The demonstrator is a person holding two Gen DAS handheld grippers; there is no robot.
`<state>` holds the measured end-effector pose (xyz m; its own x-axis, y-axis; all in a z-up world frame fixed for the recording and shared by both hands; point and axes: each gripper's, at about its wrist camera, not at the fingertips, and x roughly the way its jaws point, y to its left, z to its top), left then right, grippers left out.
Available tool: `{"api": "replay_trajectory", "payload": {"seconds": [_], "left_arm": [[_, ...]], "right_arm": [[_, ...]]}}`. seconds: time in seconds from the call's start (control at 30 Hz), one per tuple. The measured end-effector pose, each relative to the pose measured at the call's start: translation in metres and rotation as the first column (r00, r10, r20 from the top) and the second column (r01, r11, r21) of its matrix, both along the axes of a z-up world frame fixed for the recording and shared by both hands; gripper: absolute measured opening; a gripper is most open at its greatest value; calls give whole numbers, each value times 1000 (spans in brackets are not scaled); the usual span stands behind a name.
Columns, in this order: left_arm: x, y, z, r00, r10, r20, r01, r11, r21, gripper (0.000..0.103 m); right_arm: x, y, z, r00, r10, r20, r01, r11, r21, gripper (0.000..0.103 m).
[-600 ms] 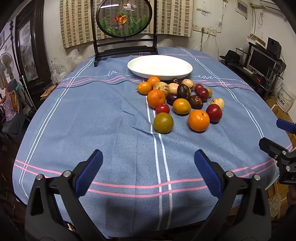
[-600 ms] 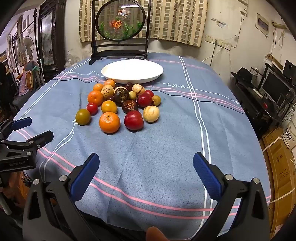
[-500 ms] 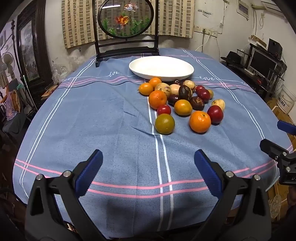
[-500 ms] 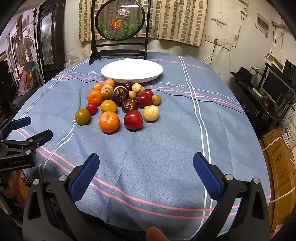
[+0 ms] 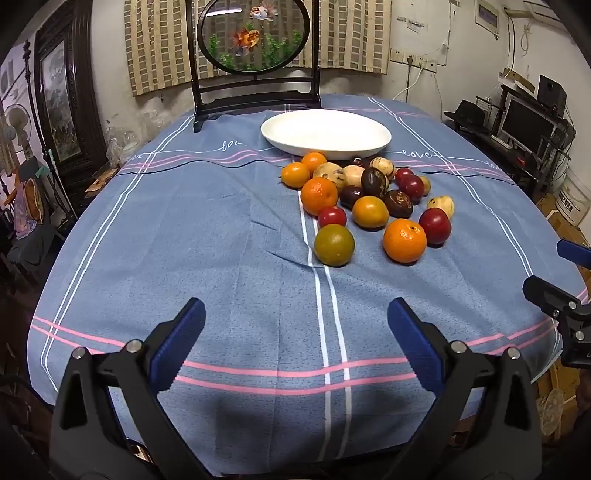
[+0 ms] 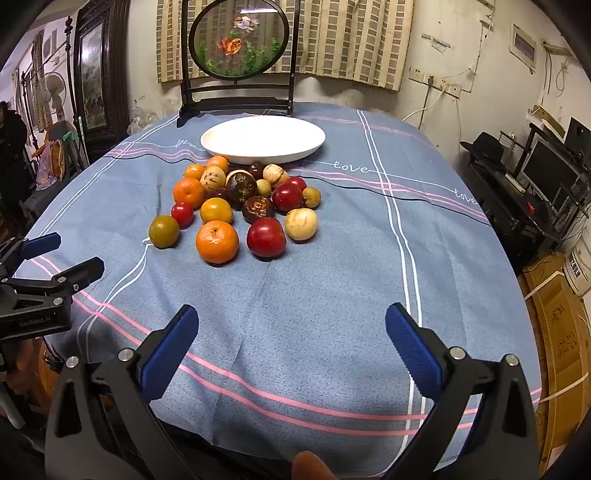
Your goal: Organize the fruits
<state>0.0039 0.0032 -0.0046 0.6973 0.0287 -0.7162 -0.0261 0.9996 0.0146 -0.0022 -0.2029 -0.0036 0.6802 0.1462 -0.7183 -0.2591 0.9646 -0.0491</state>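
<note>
A pile of fruit lies on the blue tablecloth (image 5: 207, 236): oranges (image 5: 404, 240) (image 6: 217, 242), red fruits (image 5: 434, 226) (image 6: 266, 237), a green-brown fruit (image 5: 334, 245) (image 6: 164, 231), dark brown and pale ones. An empty white plate (image 5: 325, 132) (image 6: 263, 139) sits just behind the pile. My left gripper (image 5: 295, 343) is open and empty over the table's near edge, well short of the fruit. My right gripper (image 6: 290, 341) is open and empty, also near the front edge. Each gripper shows at the side of the other's view.
A dark wooden stand with a round goldfish panel (image 5: 254, 35) stands behind the plate at the table's far edge. Shelves with a monitor (image 6: 550, 173) stand to the right. Cardboard boxes (image 6: 554, 332) lie on the floor at right. Furniture crowds the left side.
Both grippers have drifted slightly; the fruit and plate sit a little lower and to the right in the left view. Both stay open.
</note>
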Motion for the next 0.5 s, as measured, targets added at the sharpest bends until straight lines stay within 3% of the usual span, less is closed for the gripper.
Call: {"api": "replay_trajectory", "payload": {"seconds": [0.5], "left_arm": [[1, 1, -2, 1000, 8, -3, -8, 1000, 0, 101]], "right_arm": [[0, 0, 1, 1000, 2, -3, -2, 1000, -2, 102]]}}
